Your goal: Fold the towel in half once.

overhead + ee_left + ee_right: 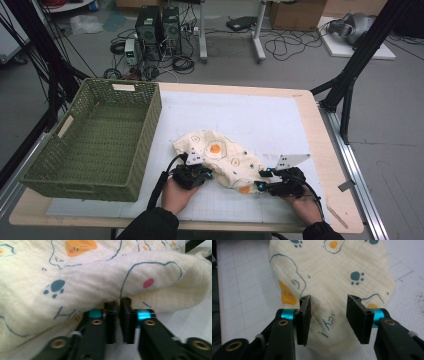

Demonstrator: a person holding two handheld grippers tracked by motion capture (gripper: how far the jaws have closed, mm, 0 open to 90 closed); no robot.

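A cream cloth (220, 156) printed with fried eggs and blue paw marks lies crumpled on the white grid mat (250, 120), near the table's front. My left gripper (204, 174) is at the cloth's left front edge. In the left gripper view its jaws stand almost together, and their tips (118, 301) are tucked under a fold of the cloth (100, 280), pinching it. My right gripper (262, 181) is at the cloth's right front corner. Its jaws are open (329, 301), one on each side of a flat flap of the cloth (332, 272) that lies between them.
A green woven basket (95, 135) stands empty on the left side of the table, its right wall close to the cloth. The mat runs bare behind and to the right of the cloth. The table's front edge (200, 225) is just below both hands.
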